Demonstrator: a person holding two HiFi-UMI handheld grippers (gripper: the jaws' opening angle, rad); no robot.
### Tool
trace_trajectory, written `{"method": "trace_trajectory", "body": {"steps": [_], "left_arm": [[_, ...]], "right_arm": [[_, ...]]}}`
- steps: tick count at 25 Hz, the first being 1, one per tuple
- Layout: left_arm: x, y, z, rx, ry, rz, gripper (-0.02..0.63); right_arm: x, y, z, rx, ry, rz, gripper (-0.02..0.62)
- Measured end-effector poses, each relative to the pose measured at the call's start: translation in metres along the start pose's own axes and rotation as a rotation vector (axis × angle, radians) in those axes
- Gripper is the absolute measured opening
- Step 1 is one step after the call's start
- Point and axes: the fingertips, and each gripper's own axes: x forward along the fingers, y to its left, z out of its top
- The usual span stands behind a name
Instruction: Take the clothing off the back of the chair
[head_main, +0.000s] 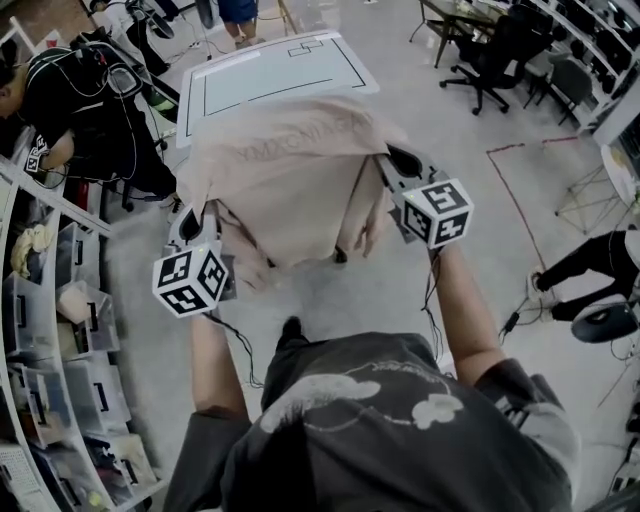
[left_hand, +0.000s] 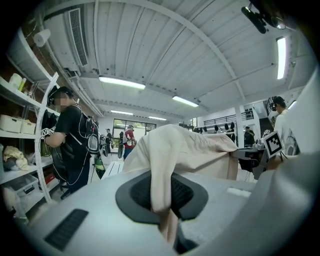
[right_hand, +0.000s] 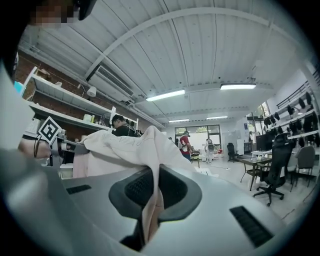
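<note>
A cream garment (head_main: 285, 170) hangs spread in the air between my two grippers, above the floor and in front of the white table. My left gripper (head_main: 192, 228) pinches its left edge, and my right gripper (head_main: 396, 168) pinches its right edge. In the left gripper view the jaws are shut on a fold of the garment (left_hand: 185, 150), which drapes away from the left gripper (left_hand: 167, 222). The right gripper (right_hand: 149, 220) likewise has cloth clamped between its jaws, the garment (right_hand: 125, 145) running off to the left. I cannot see a chair under the cloth.
A white table (head_main: 270, 70) with black lines stands just beyond the garment. Shelves with plastic bins (head_main: 60, 330) line the left side, with a person in black (head_main: 80, 110) beside them. Office chairs (head_main: 500, 55) stand at the far right, and another person's legs (head_main: 590, 260) show at the right.
</note>
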Motion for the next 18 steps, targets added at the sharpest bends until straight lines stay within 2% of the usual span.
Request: {"method": "trace_trajectory", "body": {"steps": [8,18], "left_arm": [[-0.038,-0.029,-0.006,0.015,0.017,0.043,0.005],[-0.075,-0.055,-0.048,-0.011,0.107,0.077,0.005]], "right_arm": [[-0.037,0.005,-0.003,0.027,-0.013,0.045,0.000],[-0.073,0.015,-0.033,0.139,-0.004,0.099,0.000]]}}
